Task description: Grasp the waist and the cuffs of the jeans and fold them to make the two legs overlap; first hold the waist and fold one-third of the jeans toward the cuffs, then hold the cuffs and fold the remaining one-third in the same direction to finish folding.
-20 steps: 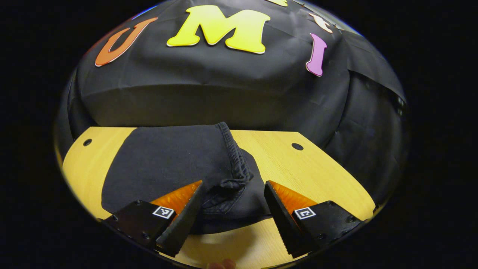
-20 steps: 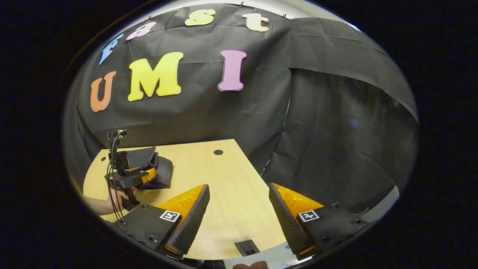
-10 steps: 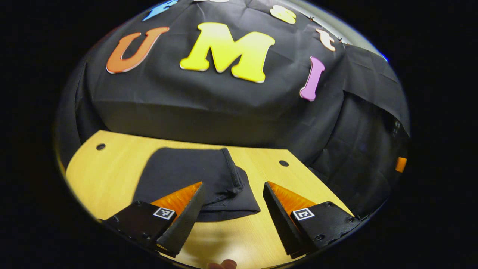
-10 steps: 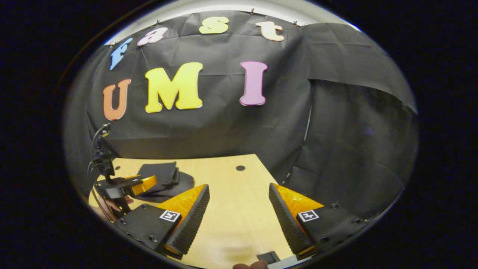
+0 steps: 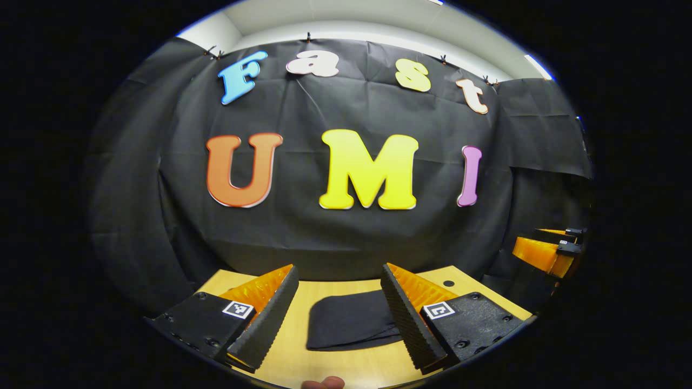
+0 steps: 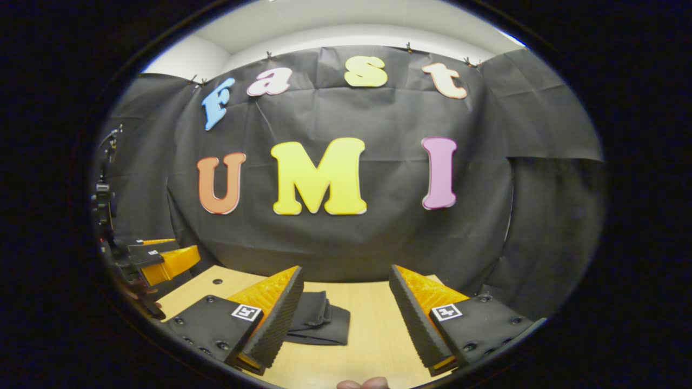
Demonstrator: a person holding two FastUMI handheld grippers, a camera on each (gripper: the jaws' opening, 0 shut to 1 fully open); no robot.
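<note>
Lying folded into a compact dark bundle on the tabletop (image 5: 346, 367), jeans (image 5: 348, 327) seen in the left gripper view between and beyond the fingers of the left claw (image 5: 338, 308). Left claw wide open, gripping nothing, raised above the tabletop and well apart from the jeans. Right claw (image 6: 346, 310) likewise spread wide and empty in the right gripper view, with the jeans (image 6: 319, 324) just past its left finger, layered edges turned toward the near side. Left claw (image 6: 162, 259) visible at the far left of the right gripper view, up off the tabletop (image 6: 367, 335). Right claw (image 5: 546, 251) at the far right edge of the left gripper view, also lifted. A fingertip (image 5: 323, 383) at the bottom rim of the left gripper view.

Compared with a second ago: left claw then low, straddling the jeans' hem at close range; now pulled back and tilted up, jeans smaller in view. Right claw also drawn up and away from the tabletop, facing the booth wall.
</note>
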